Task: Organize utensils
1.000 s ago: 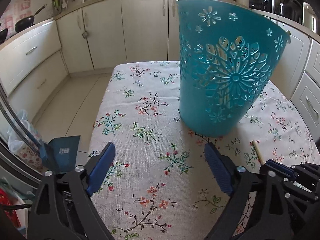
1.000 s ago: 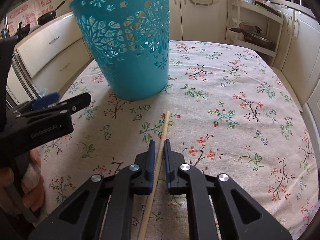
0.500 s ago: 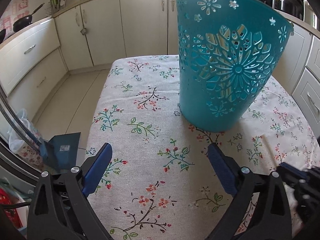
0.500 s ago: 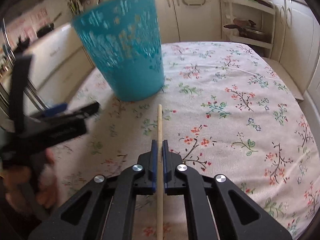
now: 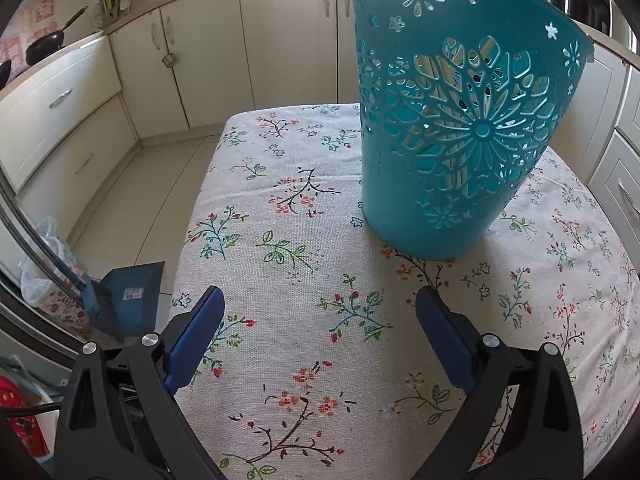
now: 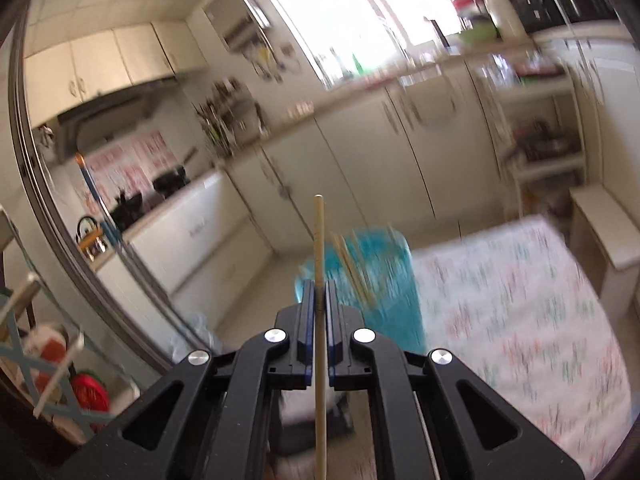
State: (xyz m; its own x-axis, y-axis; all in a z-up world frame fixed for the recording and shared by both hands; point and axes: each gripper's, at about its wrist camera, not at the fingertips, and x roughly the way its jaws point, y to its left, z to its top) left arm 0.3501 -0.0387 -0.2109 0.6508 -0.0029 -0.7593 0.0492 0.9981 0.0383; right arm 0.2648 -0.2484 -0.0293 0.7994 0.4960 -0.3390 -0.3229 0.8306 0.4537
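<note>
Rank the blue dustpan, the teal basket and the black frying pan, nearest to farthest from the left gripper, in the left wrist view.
1. Blue dustpan, on the floor, left.
2. Teal basket, on the table, ahead and right.
3. Black frying pan, on the far left counter.

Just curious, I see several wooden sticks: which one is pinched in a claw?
The chopstick clamped upright between the right claw's blue pads. The other chopsticks lean loose inside the teal basket beyond it.
</note>
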